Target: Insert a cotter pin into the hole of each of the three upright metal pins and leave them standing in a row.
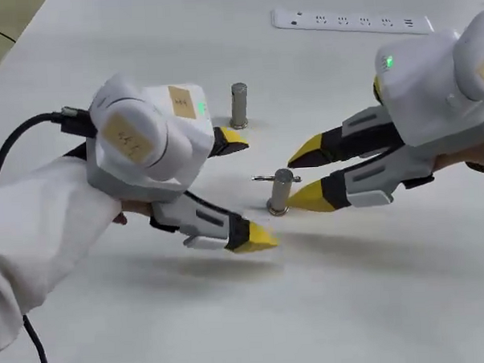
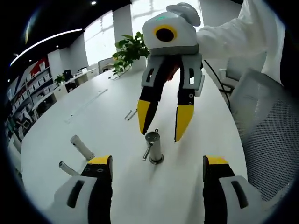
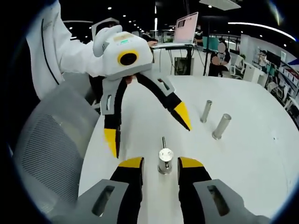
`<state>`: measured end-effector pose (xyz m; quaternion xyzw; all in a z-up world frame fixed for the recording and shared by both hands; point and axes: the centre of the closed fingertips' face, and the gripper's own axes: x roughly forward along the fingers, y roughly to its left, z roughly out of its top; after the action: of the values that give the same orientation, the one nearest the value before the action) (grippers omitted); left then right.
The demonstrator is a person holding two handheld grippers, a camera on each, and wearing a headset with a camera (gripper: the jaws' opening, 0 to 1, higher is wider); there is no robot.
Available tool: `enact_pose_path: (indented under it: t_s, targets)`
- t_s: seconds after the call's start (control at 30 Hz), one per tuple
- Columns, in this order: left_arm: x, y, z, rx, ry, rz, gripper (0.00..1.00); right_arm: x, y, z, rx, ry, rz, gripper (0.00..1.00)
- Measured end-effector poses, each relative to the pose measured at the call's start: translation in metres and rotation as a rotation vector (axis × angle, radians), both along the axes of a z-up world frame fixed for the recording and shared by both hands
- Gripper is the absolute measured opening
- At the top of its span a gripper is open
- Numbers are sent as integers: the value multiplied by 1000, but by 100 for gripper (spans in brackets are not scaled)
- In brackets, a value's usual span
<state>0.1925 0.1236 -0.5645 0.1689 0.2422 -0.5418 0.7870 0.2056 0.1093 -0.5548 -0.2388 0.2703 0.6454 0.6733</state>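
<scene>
1. The white table (image 1: 231, 310) held all the parts.
2. The left tool (image 1: 251, 189) hung low over the table. Its jaws were spread very wide and held nothing. One yellow tip was near a far pin.
3. The right tool (image 1: 300, 179) pointed at the near metal pin (image 1: 281, 189). Its jaws were also apart and held nothing. In the right gripper view one jaw sat on each side of the pin, very close, with small gaps showing.
4. The near metal pin stood upright between the two tools.
5. The far metal pins (image 3: 221, 126) stood upright a little way off. I saw no thin pin in them, so they likely need theirs next.
6. A thin cotter pin (image 1: 264, 178) stuck out sideways from the top of the near metal pin. It looked like it was in the hole.
7. Two spare cotter pins (image 2: 131, 114) lay flat on the table, further away.
8. What could go wrong: the right jaws were so close that a small bump could tip the near metal pin over. A jaw could also catch the cotter pin and pull it out. The wide left jaws could sweep into a far pin and knock it down, which would spoil the row.
</scene>
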Motion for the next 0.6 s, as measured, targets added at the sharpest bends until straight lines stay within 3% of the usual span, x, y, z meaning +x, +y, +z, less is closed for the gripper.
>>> enact_pose_path:
  t_s: [0.03,0.1,0.2,0.27,0.6]
  targets:
    - [-6,1,0,-30,41,16,87,0,0,-1,-3,5,-3,25]
    - [-11,1,1,-76,71,41,92,-1,1,-4,-5,13,-6,27]
    - [-18,7,0,-87,77,55,99,-2,3,-7,-5,22,-12,25]
    - [-25,9,-1,-111,112,73,99,-2,6,-8,-7,27,-15,25]
    - [-35,21,-3,-110,101,141,99,0,11,-17,-12,41,-42,19]
